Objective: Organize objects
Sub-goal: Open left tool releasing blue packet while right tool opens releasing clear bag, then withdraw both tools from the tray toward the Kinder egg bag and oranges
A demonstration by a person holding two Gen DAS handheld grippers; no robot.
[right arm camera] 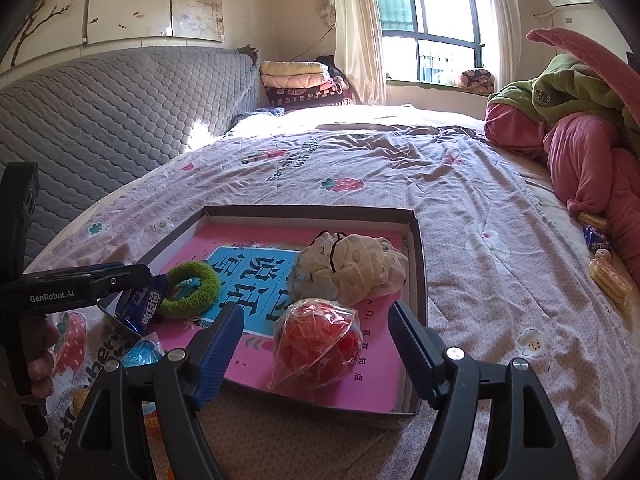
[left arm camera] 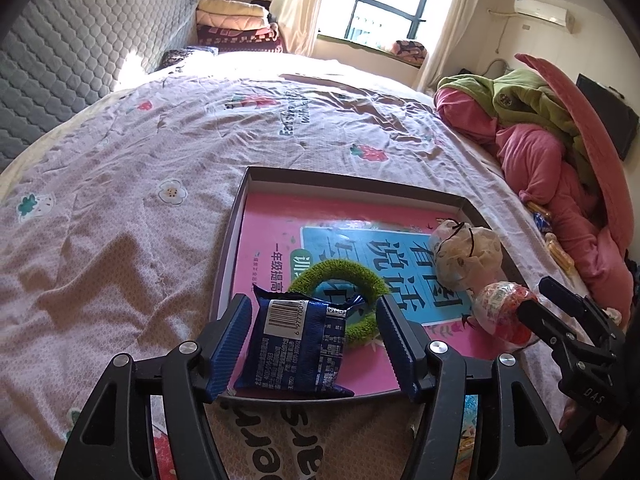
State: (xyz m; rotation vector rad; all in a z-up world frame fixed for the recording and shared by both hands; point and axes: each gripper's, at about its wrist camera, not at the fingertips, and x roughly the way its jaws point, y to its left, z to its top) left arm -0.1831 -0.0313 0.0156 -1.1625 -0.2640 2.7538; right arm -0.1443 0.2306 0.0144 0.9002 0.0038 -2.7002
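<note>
Both jaws are apart, holding nothing. Blue snack pack [left arm camera: 294, 346] lies at the box's [left arm camera: 352, 181] near edge, red bagged ball [right arm camera: 316, 342] beside it. Grippers should be lifted straight up, nothing bumped.

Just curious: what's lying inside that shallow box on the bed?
Inside the box: a pink book, green ring, blue snack packet, pale cloth bundle, bagged red ball. Beneath the book is hidden.
</note>
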